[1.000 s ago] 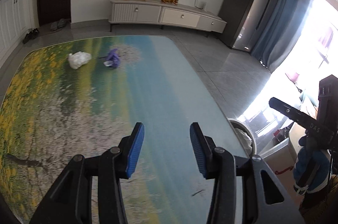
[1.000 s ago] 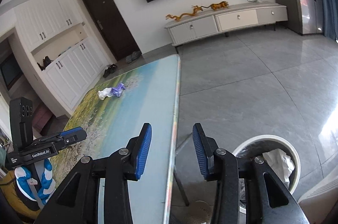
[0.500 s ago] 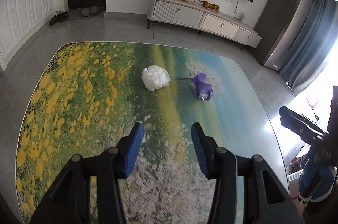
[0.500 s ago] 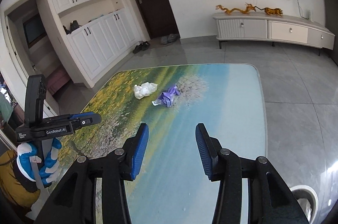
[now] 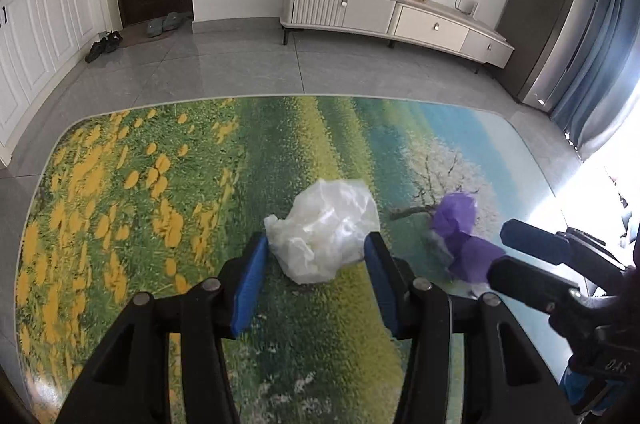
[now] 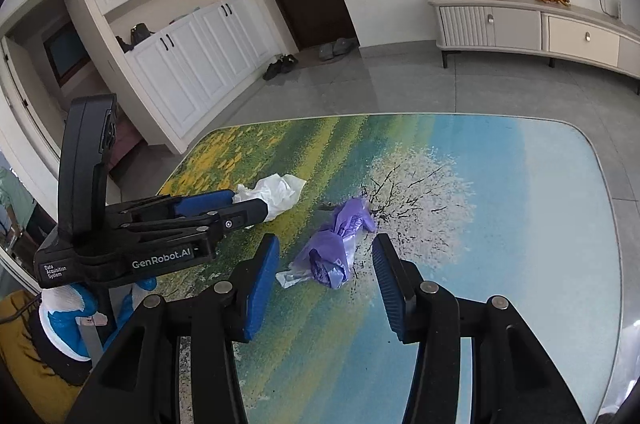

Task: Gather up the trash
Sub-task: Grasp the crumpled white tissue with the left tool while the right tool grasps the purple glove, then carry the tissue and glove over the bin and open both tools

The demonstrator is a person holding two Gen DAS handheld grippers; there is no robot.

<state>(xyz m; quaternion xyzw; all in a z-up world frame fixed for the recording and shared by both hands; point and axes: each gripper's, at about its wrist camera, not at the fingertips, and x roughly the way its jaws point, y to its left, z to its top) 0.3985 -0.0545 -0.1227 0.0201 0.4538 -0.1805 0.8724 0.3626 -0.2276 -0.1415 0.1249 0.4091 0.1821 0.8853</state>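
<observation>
My left gripper (image 5: 315,256) has its jaws spread, just widened, around the crumpled white plastic bag (image 5: 325,231); contact possibly, I can't tell. My right gripper (image 6: 326,266) straddles the purple bag (image 6: 340,248), jaws apart, just opened, on the table (image 6: 520,224).

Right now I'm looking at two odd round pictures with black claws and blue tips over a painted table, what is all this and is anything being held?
Those claws are two hand-held grippers; a person carries one in each hand, and each has a wide-angle camera looking out along its two fingers. One picture is from the left gripper, the other from the right gripper. In the right one you can see the left tool from the side, with the person's gloved hand on its handle. Both are over a table printed with a landscape. Two pieces of trash lie on it: a crumpled white plastic bag and a crumpled purple bag. The left gripper straddles the white one, the right is lined up on the purple one. Both have just been opening their jaws, and nothing is gripped yet.
</observation>
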